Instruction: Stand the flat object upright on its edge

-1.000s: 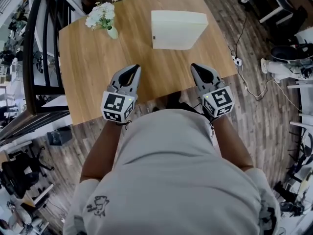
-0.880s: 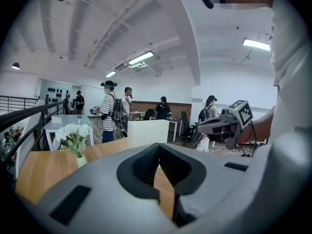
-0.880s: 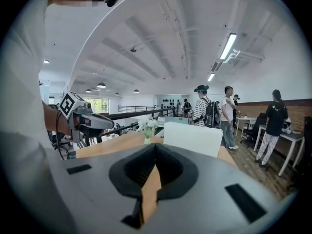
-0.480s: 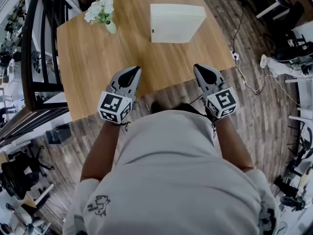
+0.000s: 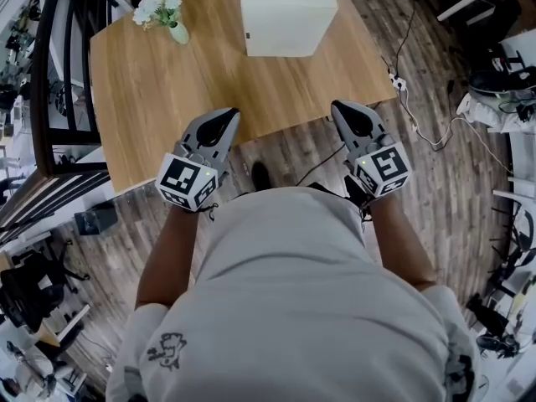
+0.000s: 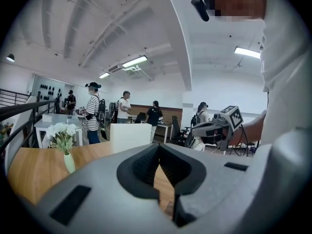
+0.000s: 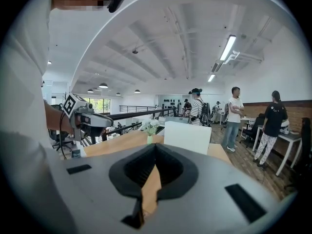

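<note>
A flat white box (image 5: 289,22) lies on its broad face at the far side of the wooden table (image 5: 167,99). In the left gripper view the white box (image 6: 129,138) sits ahead, and in the right gripper view the white box (image 7: 194,136) does too. My left gripper (image 5: 224,117) hangs shut and empty over the table's near edge. My right gripper (image 5: 343,107) is shut and empty just off the near right edge, over the floor. Both are well short of the box. Each gripper's view shows the other: the right gripper (image 6: 219,126) and the left gripper (image 7: 87,118).
A small vase of white flowers (image 5: 163,11) stands at the table's far left corner. A black railing (image 5: 59,74) runs along the left. Cables and a power strip (image 5: 398,82) lie on the floor to the right. Several people (image 6: 92,113) stand far behind.
The table and box have slid up and left in the head view. Both grippers now sit at the table's near edge rather than over it. Jaws stay shut.
</note>
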Demonstrator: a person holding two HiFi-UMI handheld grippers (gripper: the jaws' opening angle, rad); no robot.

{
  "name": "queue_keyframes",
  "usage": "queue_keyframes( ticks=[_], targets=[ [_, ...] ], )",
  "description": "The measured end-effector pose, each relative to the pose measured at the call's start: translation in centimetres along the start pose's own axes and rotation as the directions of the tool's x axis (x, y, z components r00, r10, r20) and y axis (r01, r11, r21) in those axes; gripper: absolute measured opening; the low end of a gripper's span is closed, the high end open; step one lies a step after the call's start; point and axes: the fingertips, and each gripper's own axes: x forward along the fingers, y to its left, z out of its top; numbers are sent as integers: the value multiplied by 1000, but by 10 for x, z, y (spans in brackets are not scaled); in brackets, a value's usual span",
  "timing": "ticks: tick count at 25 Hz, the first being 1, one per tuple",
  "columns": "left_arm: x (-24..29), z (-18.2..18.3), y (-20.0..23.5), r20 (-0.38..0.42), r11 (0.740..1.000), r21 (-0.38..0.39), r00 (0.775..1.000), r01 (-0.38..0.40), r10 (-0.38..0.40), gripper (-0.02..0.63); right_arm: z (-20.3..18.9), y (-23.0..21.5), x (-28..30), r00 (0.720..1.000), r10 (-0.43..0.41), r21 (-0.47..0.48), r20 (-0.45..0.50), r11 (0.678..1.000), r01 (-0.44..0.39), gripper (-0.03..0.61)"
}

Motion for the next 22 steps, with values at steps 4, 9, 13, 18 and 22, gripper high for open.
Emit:
queue_keyframes(
  ticks=[4,9,13,18,22],
  targets=[
    [1,0,-25,15,999,-13,999,-30,31,8,-5,-3,-28,1000,23,13,18,1000,-23,5],
    [-1,-6,-53,19,993,-33,993,-112,112,8,-4,-2,-61,997,67,7,46,998,-67,5],
    [0,-12,-87,4,985,-15,985,-173,173,8,-4,-3,-95,993,97,7,70,995,-98,5],
    [0,-16,-135,15,978,-33,979,-205,205,8,-12,1,-143,987,130,-20,90,991,-129,5],
    [-1,-20,-178,11,976,-26,977,-214,215,8,-23,5,-183,984,147,-3,99,989,-148,5]
  ],
)
